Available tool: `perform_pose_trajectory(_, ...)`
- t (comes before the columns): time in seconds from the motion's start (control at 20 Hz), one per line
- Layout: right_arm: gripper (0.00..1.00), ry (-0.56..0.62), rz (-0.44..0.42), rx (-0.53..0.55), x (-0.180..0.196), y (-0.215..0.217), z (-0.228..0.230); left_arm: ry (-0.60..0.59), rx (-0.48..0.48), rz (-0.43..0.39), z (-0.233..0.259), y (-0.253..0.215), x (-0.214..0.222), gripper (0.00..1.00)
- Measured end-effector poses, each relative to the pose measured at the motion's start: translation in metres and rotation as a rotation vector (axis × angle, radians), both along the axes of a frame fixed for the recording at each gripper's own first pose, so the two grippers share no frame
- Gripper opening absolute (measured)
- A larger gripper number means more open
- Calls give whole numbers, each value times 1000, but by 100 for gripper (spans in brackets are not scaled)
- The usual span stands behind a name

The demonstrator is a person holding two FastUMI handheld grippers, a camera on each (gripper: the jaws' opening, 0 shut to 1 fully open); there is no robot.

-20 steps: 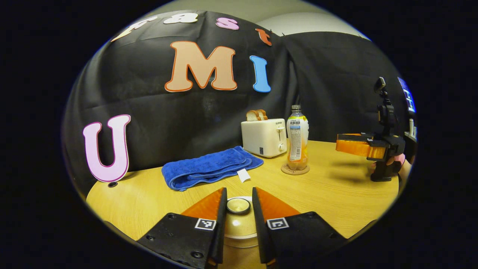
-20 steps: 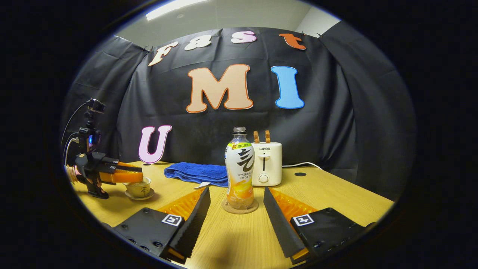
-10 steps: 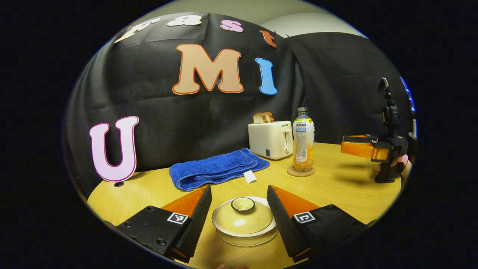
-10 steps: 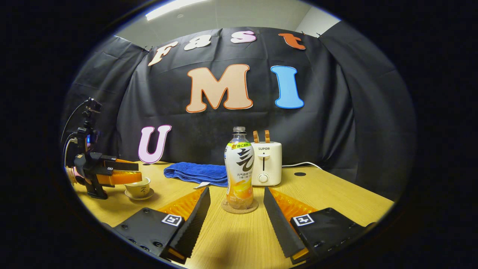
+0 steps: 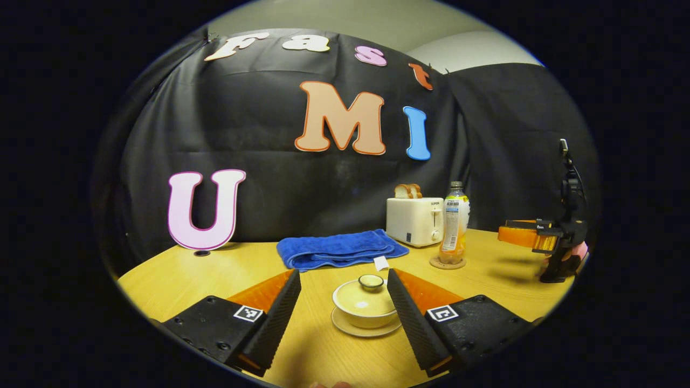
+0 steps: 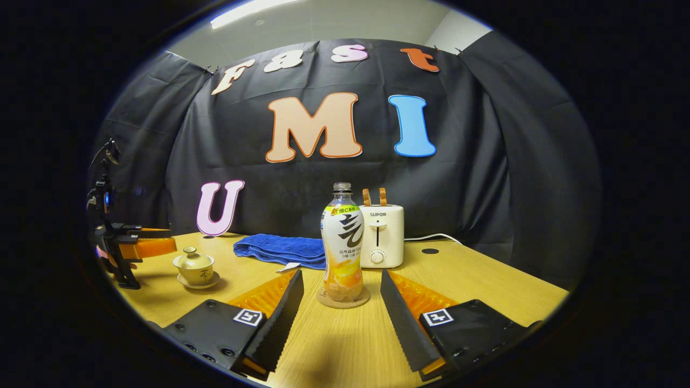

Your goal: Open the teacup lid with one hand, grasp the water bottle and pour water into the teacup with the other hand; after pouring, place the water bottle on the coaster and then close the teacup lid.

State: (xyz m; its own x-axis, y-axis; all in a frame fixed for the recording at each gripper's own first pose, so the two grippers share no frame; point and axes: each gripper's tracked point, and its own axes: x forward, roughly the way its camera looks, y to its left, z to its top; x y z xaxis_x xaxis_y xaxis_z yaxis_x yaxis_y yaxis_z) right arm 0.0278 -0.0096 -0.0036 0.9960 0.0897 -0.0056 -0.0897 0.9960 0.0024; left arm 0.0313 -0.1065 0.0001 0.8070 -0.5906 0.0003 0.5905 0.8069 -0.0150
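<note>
Here the left gripper (image 5: 339, 302) stands open before the lidded teacup (image 5: 366, 304), touching nothing; the right gripper (image 6: 338, 307), also open, faces the water bottle (image 6: 342, 242) upright on its coaster (image 6: 343, 299). The task appears complete, so only withdrawal seems called for.

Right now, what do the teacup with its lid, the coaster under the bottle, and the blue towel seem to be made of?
Teacup and lid: probably glazed ceramic, since the cream surface has a soft sheen. Coaster: a thin, matte brown disc, possibly cork or wood; too small to tell. Blue towel: soft terry cloth, folded, with fuzzy pile and a white tag.
</note>
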Motion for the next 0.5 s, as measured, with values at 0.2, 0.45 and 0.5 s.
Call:
perform_pose_trajectory(0.2,92,-3,-19,-2,1,-4,1,1,6,174,0,47,1,94)
perform_pose_trajectory(0.45,93,-6,-70,-4,1,-13,0,1,20,484,-3,106,9,94)
perform_pose_trajectory(0.5,93,-6,-83,-4,1,-16,1,1,20,538,-3,115,9,94)
